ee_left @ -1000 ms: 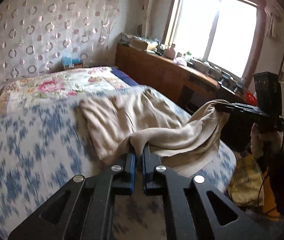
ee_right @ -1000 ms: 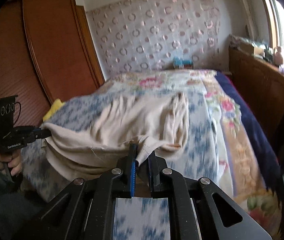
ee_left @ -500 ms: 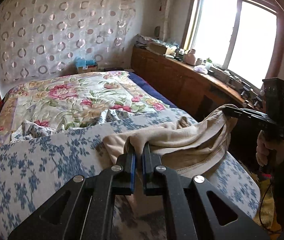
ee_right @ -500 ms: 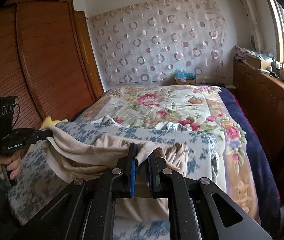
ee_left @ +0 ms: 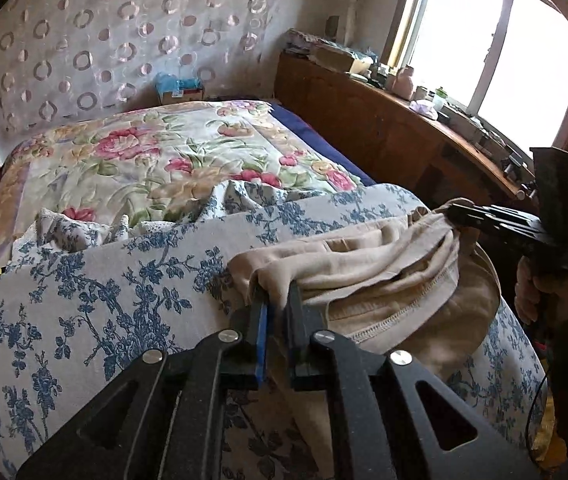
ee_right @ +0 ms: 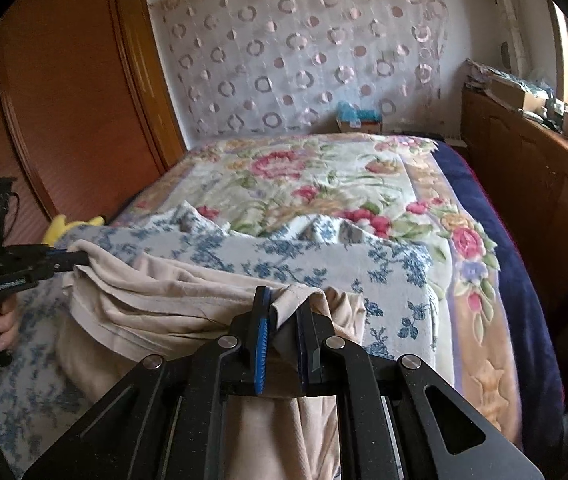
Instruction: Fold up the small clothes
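A beige garment (ee_left: 368, 256) hangs bunched between my two grippers at the near edge of the bed. My left gripper (ee_left: 278, 294) is shut on one corner of it. My right gripper (ee_right: 284, 308) is shut on the other corner, and it also shows in the left wrist view (ee_left: 454, 213) at the right. The left gripper shows in the right wrist view (ee_right: 80, 258) at the left. The cloth (ee_right: 172, 300) sags in folds between them, and its lower part drapes over the bed's near edge.
The bed carries a blue-flowered white sheet (ee_left: 84, 292) near me and a floral quilt (ee_left: 156, 156) beyond. A wooden sideboard (ee_left: 388, 128) with clutter runs under the window on the right. A wooden wardrobe (ee_right: 64, 92) stands left. A yellow item (ee_right: 64, 226) lies beside the bed.
Both grippers have pulled the garment back toward the near edge of the bed. It was spread over the blue sheet and is now gathered at the edge, leaving more sheet and quilt showing.
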Motion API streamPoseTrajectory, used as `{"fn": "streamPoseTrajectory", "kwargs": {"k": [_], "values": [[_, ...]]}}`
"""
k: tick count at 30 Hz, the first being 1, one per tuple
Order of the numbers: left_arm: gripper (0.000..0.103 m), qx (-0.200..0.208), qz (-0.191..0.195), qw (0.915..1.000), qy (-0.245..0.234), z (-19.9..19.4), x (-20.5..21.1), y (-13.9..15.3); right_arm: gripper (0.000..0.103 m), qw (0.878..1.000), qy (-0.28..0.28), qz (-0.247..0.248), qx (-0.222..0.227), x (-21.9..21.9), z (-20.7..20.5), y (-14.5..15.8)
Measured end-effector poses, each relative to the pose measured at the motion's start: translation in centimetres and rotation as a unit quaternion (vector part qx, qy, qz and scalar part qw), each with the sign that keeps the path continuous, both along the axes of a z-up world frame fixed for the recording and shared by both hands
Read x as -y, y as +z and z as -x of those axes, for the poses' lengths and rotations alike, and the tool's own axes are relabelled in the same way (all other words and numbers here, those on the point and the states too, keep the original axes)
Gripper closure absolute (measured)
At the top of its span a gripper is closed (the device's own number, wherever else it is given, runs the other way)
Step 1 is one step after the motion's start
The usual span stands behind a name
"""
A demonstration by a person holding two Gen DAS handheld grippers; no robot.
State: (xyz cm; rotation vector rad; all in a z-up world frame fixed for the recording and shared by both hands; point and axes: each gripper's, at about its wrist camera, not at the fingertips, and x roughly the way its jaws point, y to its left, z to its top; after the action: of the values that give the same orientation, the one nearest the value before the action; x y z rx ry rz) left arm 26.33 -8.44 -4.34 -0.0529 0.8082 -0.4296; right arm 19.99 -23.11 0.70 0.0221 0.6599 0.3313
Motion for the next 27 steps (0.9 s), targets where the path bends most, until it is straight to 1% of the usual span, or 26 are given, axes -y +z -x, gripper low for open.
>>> {"fn": "streamPoseTrajectory", "kwargs": {"k": [1,2,3,4,5,7,8,11,14,16,18,24,26,27], "values": [[0.084,0.002,-0.002,1.0,-0.001,0.2,-0.1,0.1,0.09,1.0,0.0,0.0,0.001,-0.1,0.4,0.4],[0.073,0.008,-0.005,1.0,-0.002,0.6,-0.3,0.3,0.088,1.0,-0.004,0.002,0.003,-0.1,0.7,0.7],[0.067,0.011,-0.006,0.9999,-0.003,0.8,-0.4,0.4,0.087,1.0,-0.009,0.006,0.005,0.0,1.1,1.1],[0.058,0.013,-0.004,0.9999,-0.006,1.1,-0.6,0.5,0.081,1.0,-0.014,0.011,0.008,0.0,1.2,1.4],[0.056,0.012,-0.002,0.9999,-0.009,1.2,-0.8,0.6,0.072,1.0,-0.018,0.015,0.011,0.1,1.8,2.0],[0.052,0.005,0.0,0.9999,-0.014,1.6,-1.2,0.4,0.063,1.0,-0.02,0.017,0.017,0.4,2.6,2.8],[0.05,0.001,-0.002,0.9998,-0.018,2.0,-1.3,0.1,0.061,0.999,-0.017,0.019,0.02,0.7,3.3,2.8],[0.05,-0.01,-0.015,0.9995,-0.025,2.2,-1.1,-0.9,0.059,0.999,-0.01,0.031,0.021,1.0,4.7,3.2],[0.05,-0.025,-0.033,0.9987,-0.03,1.5,-0.5,-2.1,0.055,0.998,0.004,0.055,0.012,1.1,5.3,2.4],[0.05,-0.032,-0.039,0.9982,-0.032,0.7,-0.1,-2.5,0.055,0.998,0.013,0.061,-0.002,1.0,5.1,2.0],[0.05,-0.033,-0.04,0.9981,-0.033,-0.2,0.3,-2.7,0.055,0.998,0.026,0.059,-0.019,0.5,4.2,1.7],[0.05,-0.031,-0.045,0.9979,-0.035,-2.4,1.0,-2.5,0.055,0.996,0.056,0.069,-0.013,-1.1,0.5,2.4],[0.05,-0.028,-0.044,0.9981,-0.031,-2.9,0.9,-2.3,0.055,0.995,0.072,0.063,-0.013,-1.4,-0.3,2.4],[0.05,-0.027,-0.043,0.9983,-0.028,-3.1,0.8,-2.3,0.057,0.995,0.084,0.059,-0.011,-1.5,-0.7,2.4]]}}
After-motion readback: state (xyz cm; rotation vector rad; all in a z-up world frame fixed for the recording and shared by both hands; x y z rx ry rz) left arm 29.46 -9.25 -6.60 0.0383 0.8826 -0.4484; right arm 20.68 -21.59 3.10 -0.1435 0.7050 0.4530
